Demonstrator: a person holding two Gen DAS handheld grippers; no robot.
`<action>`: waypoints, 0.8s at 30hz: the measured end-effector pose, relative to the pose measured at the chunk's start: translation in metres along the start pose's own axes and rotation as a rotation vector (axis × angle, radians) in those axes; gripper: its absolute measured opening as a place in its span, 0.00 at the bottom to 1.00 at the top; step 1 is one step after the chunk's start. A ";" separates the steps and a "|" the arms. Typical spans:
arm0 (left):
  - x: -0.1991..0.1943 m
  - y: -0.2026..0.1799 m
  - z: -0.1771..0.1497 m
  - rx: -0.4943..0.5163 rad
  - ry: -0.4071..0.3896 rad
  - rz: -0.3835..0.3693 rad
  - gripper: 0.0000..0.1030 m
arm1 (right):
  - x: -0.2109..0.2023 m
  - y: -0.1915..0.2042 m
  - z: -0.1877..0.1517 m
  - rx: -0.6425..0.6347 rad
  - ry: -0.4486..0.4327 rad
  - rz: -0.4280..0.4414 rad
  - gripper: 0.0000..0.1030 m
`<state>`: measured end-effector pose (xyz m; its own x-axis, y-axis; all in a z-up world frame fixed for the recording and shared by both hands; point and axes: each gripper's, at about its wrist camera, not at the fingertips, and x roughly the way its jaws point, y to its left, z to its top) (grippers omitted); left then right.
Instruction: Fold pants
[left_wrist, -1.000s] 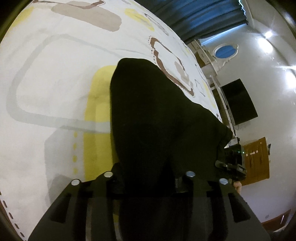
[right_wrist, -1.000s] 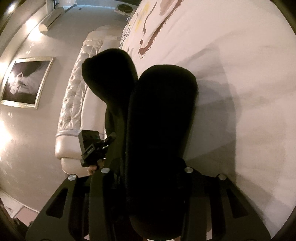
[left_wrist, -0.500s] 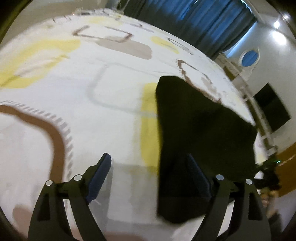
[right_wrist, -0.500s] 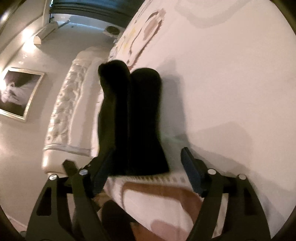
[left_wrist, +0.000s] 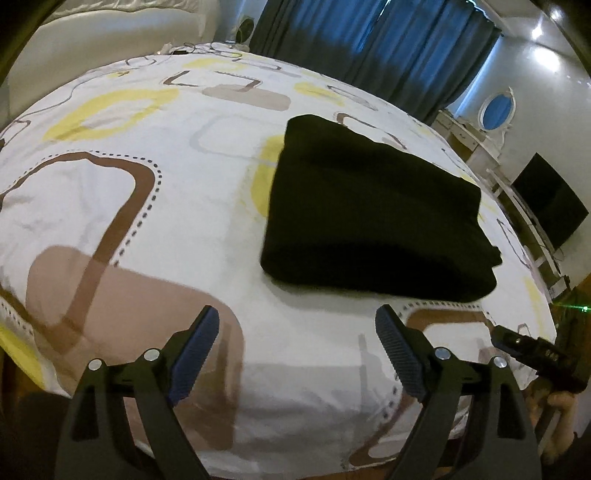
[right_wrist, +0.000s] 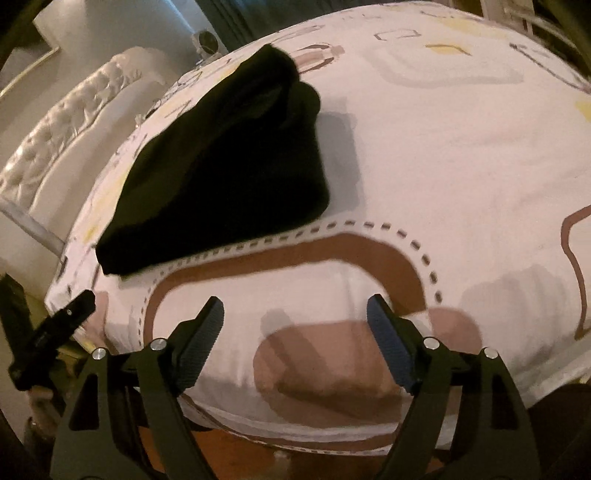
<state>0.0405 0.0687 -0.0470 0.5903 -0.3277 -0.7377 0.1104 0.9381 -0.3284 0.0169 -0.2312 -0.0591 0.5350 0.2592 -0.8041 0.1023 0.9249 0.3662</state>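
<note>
Both tools have let go since a second ago. Left tool (left_wrist: 295, 350) and right tool (right_wrist: 295, 341) are spread, jaws opening, nothing between them. Folded black pants (left_wrist: 373, 214), earlier pinched, now lie on the bed (left_wrist: 129, 221) ahead of both tools, clear of the fingers. Curtains (left_wrist: 369, 48) and tufted headboard (right_wrist: 62, 129) beyond; nothing blocks the way.

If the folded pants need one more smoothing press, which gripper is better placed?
Marginal, but probably the right gripper: the black pants reach nearer its fingertips than they do the left gripper. Both sets of jaws are opening with nothing between them, over the patterned bedspread.
</note>
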 end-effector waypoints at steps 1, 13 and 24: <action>0.000 -0.003 -0.004 0.009 0.003 0.001 0.83 | 0.001 0.003 -0.003 -0.020 -0.001 -0.021 0.78; 0.003 -0.030 -0.025 0.074 0.005 0.022 0.83 | -0.002 0.039 -0.016 -0.098 0.003 -0.070 0.82; 0.005 -0.046 -0.023 0.147 -0.003 0.059 0.83 | -0.014 0.055 -0.011 -0.123 -0.038 -0.101 0.82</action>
<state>0.0201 0.0211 -0.0489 0.6018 -0.2710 -0.7513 0.1912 0.9622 -0.1940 0.0057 -0.1806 -0.0323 0.5592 0.1546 -0.8145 0.0545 0.9735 0.2222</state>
